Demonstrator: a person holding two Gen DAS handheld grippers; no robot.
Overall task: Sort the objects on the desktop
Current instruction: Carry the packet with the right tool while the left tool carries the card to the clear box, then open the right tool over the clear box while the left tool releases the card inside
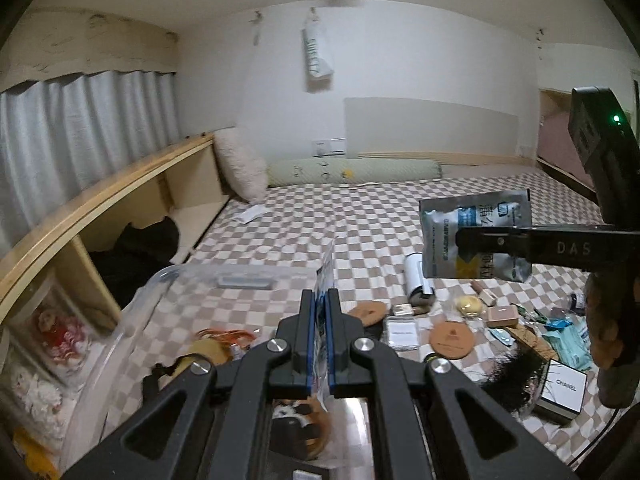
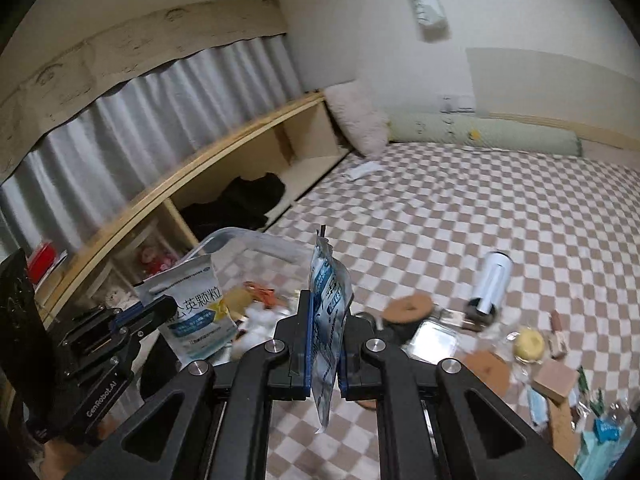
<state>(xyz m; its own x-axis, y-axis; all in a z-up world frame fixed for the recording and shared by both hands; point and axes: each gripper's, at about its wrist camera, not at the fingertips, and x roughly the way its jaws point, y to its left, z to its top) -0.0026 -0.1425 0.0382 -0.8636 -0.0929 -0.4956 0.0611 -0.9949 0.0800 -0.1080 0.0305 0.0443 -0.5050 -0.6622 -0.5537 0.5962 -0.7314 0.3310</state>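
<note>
Sachets, two: left sachet (image 1: 324, 280) and right sachet (image 2: 328, 320) are hanging edge-pinched in closed jaws, frame centre, above the bed (image 2: 480, 208). Light, floppy, slippery foil; gripping near the sealed edge is likely holding best.

"chanel" on white box (image 1: 560, 390)

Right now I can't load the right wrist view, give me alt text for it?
The right gripper is shut on a blue-and-white sachet above a checkered bedspread. At left, the left gripper holds a similar packet near a clear bin.
</note>
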